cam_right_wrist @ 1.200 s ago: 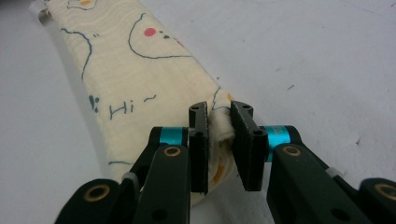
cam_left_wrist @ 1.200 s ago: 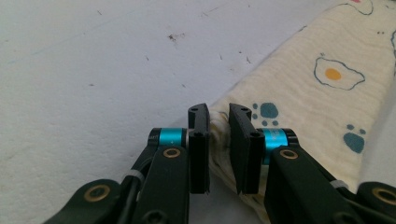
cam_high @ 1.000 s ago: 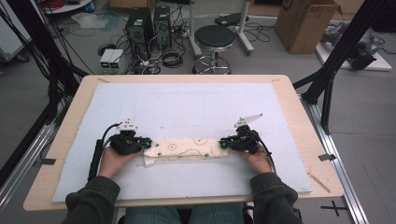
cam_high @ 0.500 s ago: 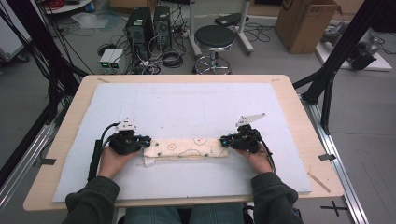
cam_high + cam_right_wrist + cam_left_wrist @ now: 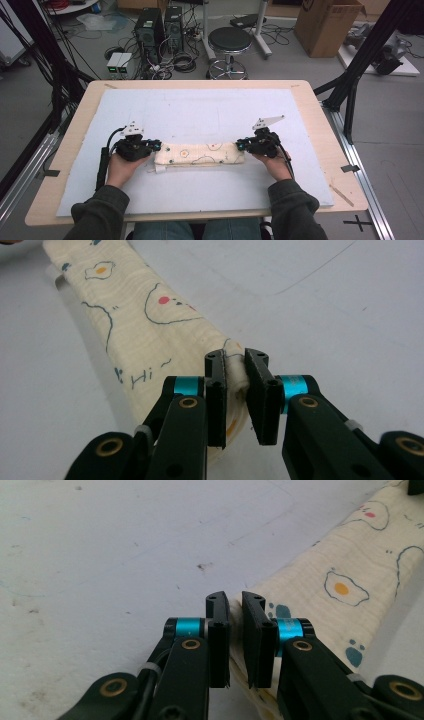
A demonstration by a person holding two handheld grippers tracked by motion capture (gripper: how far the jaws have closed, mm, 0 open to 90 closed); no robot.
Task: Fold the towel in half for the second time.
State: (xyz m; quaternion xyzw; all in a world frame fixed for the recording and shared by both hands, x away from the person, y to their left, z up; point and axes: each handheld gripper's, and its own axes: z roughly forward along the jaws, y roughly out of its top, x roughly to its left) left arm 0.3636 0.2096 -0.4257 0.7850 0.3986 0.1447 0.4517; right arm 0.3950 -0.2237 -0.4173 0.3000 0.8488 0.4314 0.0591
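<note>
A long folded cream cloth printed with fried eggs lies across the near middle of the white mat. My left gripper holds the cloth's left end and my right gripper holds its right end. In the left gripper view the jaws stand nearly together, with the cloth's edge pinched low between them. The right gripper is shut on the bunched tip of the cloth, which runs away to the upper left. A hand holds each gripper.
The mat covers most of a wooden table, with bare mat behind and in front of the cloth. On the floor beyond stand a black stool, computer towers with cables and a cardboard box. Black frame posts flank the table.
</note>
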